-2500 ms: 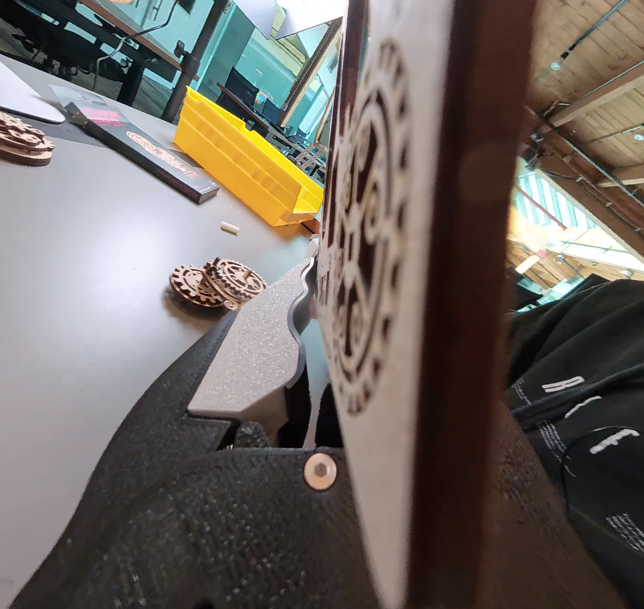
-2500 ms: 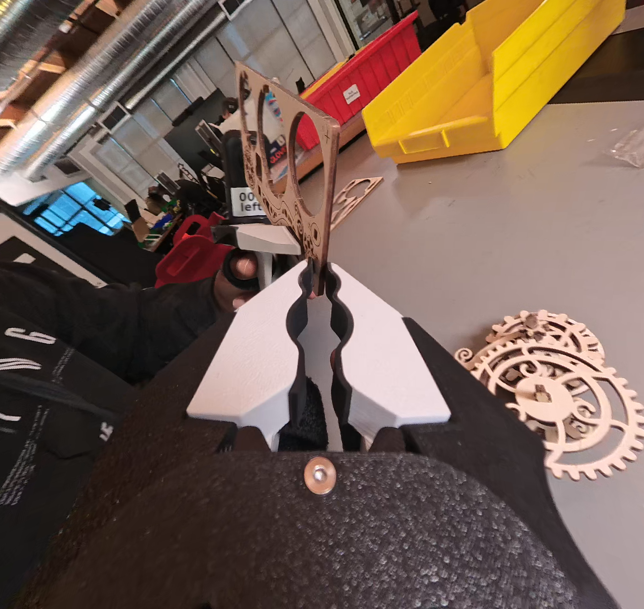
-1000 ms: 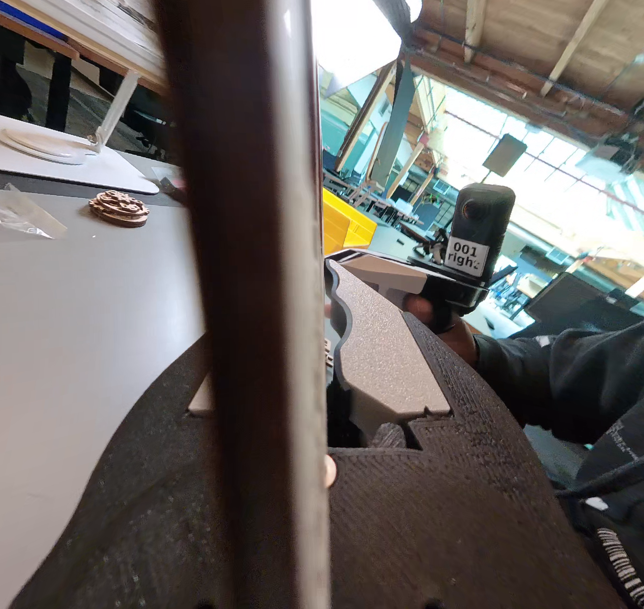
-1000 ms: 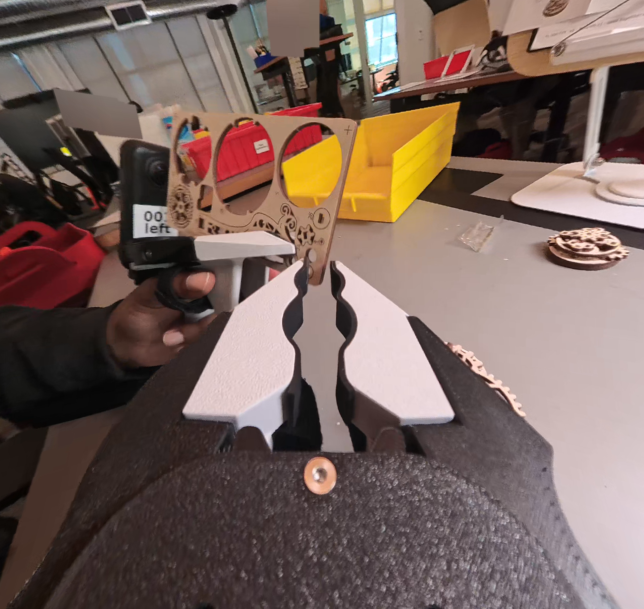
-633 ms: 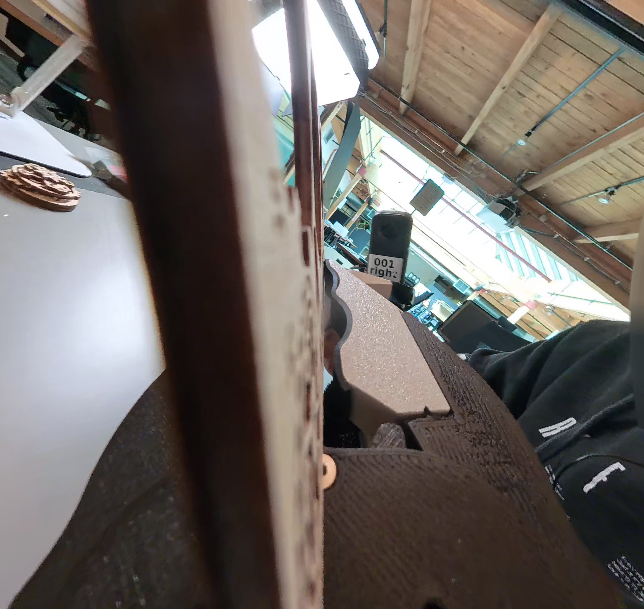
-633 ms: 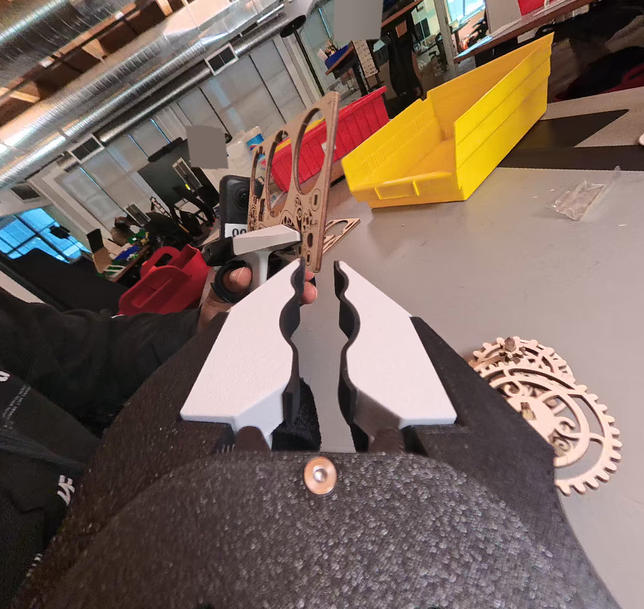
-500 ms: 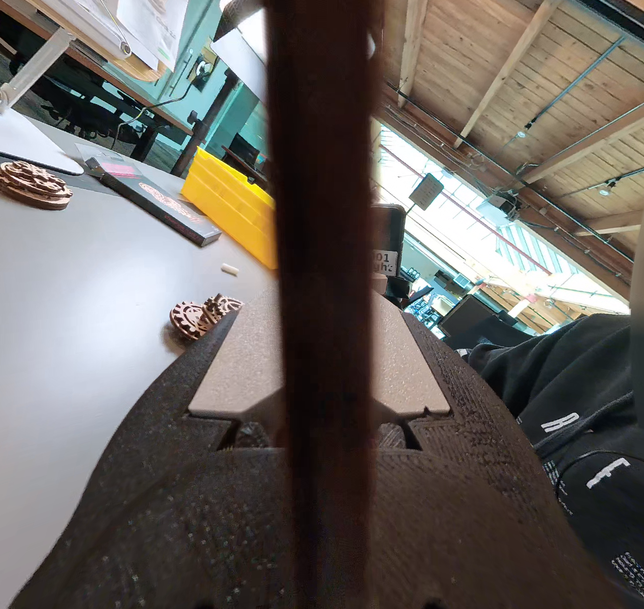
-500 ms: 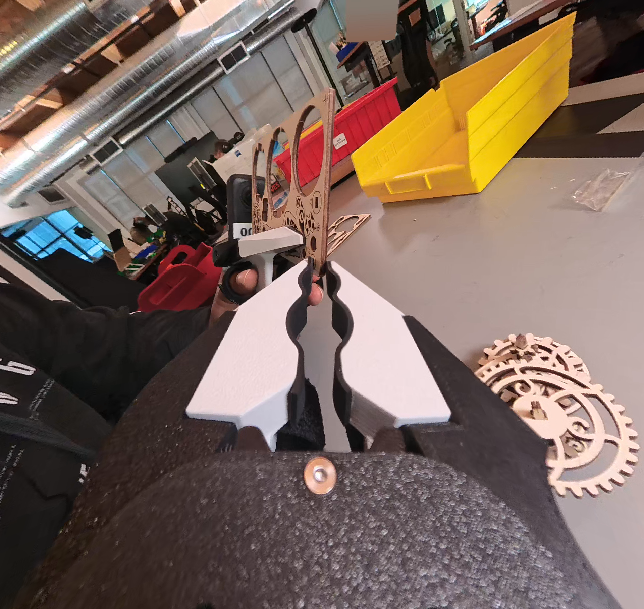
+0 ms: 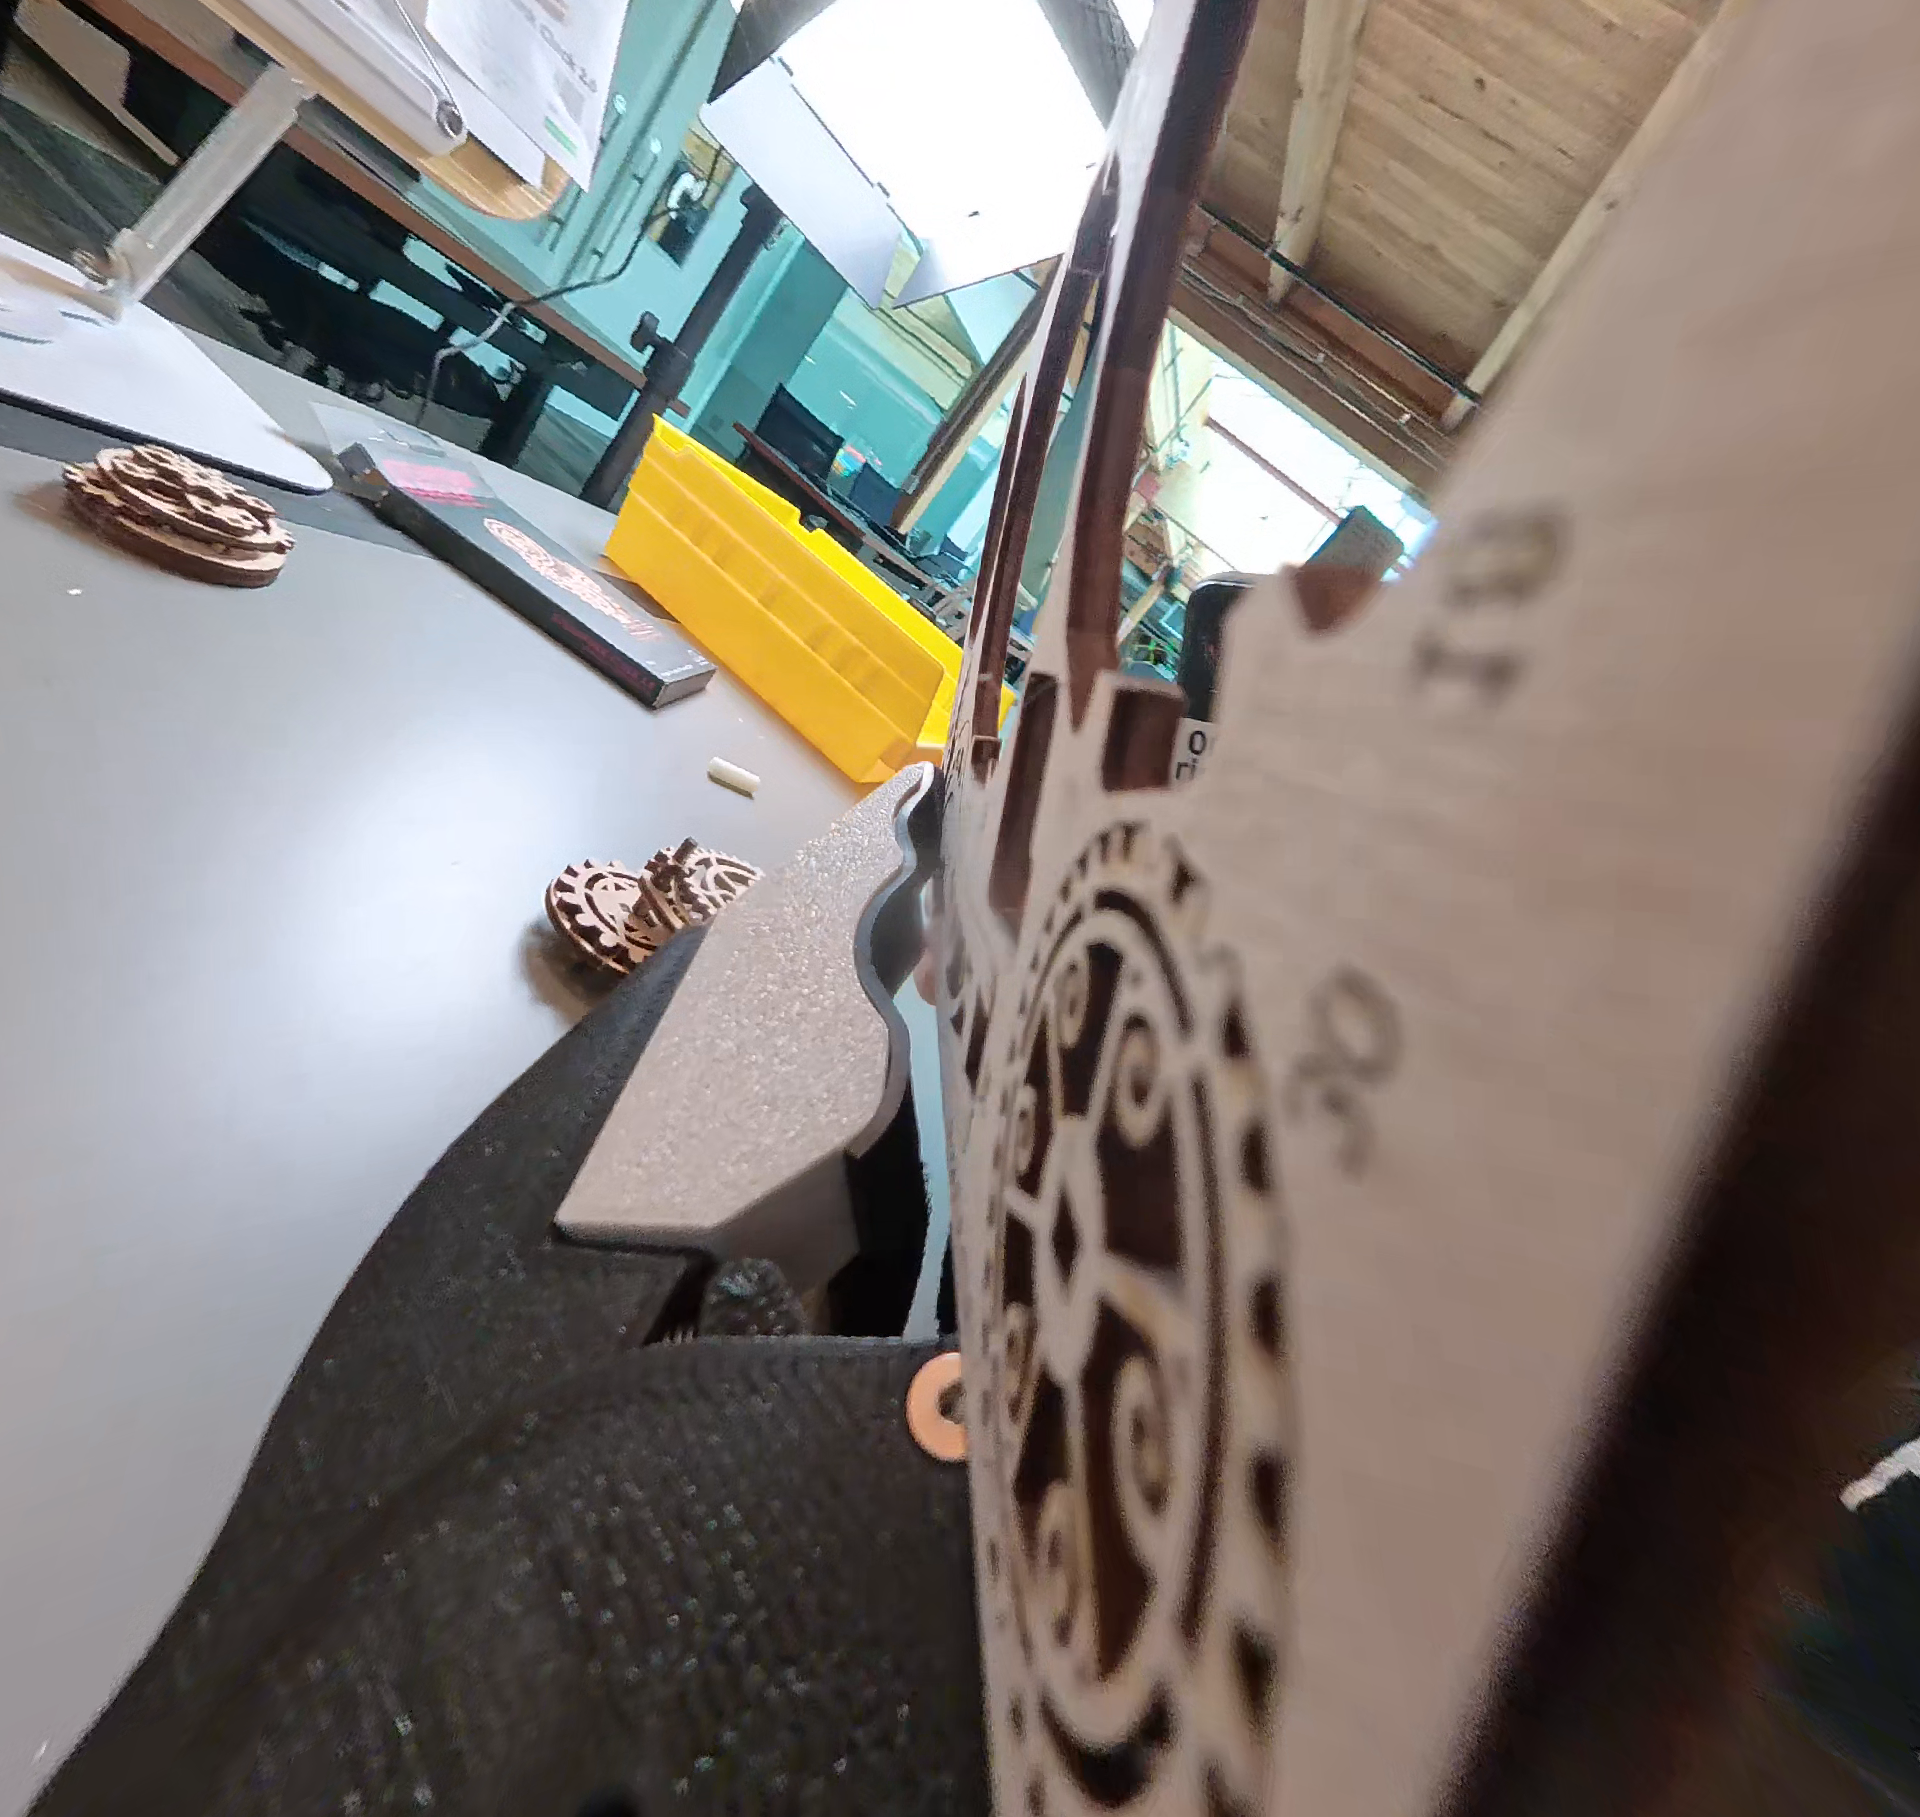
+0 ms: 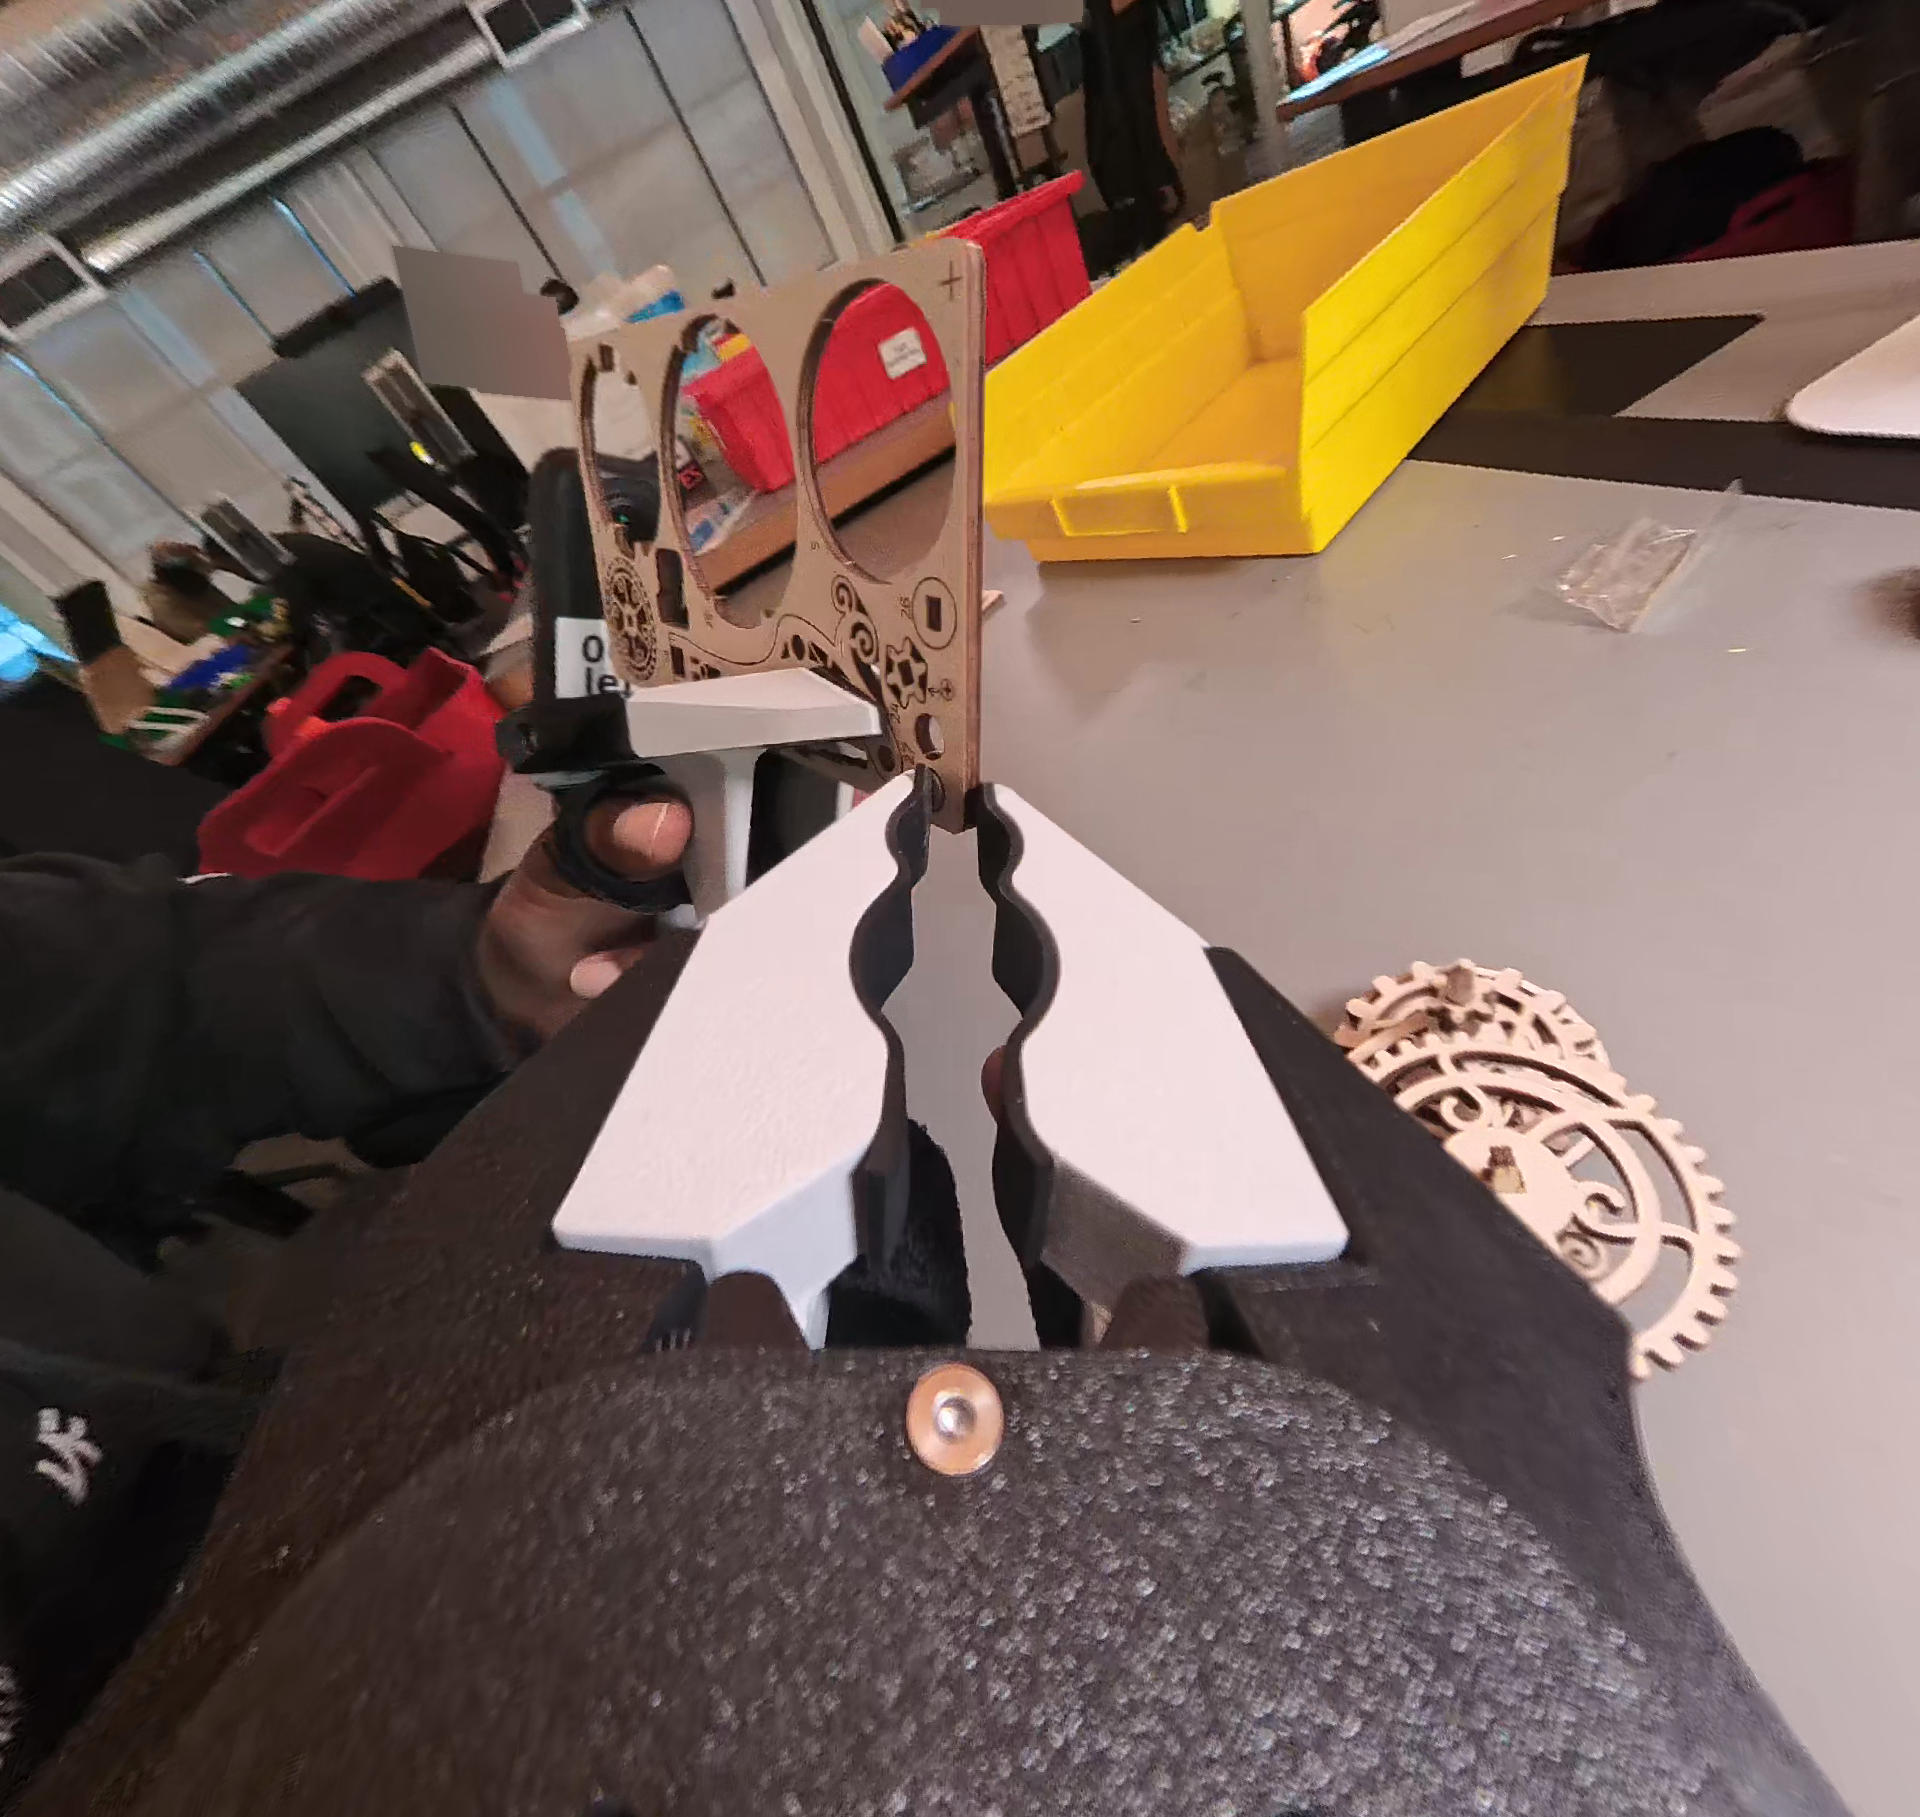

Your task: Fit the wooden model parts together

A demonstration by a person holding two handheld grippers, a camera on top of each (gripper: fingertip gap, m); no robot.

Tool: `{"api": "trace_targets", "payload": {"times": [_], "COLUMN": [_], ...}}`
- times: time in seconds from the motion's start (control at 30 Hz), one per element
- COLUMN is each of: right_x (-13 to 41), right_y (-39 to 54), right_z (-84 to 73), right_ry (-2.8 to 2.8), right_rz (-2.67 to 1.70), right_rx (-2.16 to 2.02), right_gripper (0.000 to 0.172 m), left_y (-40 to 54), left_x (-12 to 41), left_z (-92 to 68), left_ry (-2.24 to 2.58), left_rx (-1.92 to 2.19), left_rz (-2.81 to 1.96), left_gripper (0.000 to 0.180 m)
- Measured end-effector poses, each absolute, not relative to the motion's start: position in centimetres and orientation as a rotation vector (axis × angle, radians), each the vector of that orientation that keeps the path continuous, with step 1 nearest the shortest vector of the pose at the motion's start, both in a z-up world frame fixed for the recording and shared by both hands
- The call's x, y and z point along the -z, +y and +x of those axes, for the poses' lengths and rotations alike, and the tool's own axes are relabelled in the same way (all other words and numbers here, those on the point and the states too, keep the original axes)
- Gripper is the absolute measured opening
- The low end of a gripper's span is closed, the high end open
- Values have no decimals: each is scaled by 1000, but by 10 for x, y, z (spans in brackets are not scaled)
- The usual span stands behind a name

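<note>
A thin wooden parts sheet (image 10: 935, 645) with three large round cut-outs stands upright above the grey table (image 10: 1351, 780). My left gripper (image 10: 831, 718) is shut on its lower edge. In the left wrist view the sheet (image 9: 1455, 1040) fills the right half and hides the far finger; the near finger (image 9: 769, 1029) lies against it. My right gripper (image 10: 945, 811) is shut on the sheet's lower right corner, with both dark pads touching it. A finished wooden gear assembly (image 10: 1538, 1144) lies on the table to the right of my right gripper; it also shows in the left wrist view (image 9: 644, 910).
A yellow bin (image 10: 1299, 396) stands at the back of the table, with red bins (image 10: 1029, 271) behind it. A clear plastic bag (image 10: 1621, 562) lies at the right. The left wrist view shows a black box (image 9: 530, 572), a second gear assembly (image 9: 171, 515) and a small white peg (image 9: 732, 775). The tips of both grippers are at nearly the same place.
My right gripper stood open beside the sheet's corner, then shut on it. The sheet has since turned more face-on to the right wrist view. The left gripper kept hold throughout.
</note>
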State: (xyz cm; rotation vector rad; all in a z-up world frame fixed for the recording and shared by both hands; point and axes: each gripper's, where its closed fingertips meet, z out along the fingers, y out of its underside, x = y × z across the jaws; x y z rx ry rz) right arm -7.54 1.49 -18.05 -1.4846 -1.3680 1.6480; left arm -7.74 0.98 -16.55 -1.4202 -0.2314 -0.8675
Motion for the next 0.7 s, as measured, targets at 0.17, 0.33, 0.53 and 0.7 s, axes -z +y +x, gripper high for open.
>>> {"api": "trace_targets", "payload": {"times": [0.17, 0.33, 0.53, 0.7], "right_x": [180, 180, 180, 185], "right_y": [17, 18, 18, 19], "right_z": [-77, -77, -78, -77], "right_ry": [-1384, -1404, -1424, -1462], "right_rz": [-1438, -1417, -1423, -1398], "right_rx": [-1539, -1526, -1564, -1555], "right_gripper": [7, 7, 7, 7], "left_y": [10, 11, 10, 12], "left_x": [164, 164, 164, 167], "left_z": [-78, -77, -78, -78], "left_ry": [-251, -275, -285, -290], "left_rx": [834, 839, 838, 816], "left_rz": [-1416, -1414, -1417, -1435], "left_gripper": [5, 6, 5, 5]}}
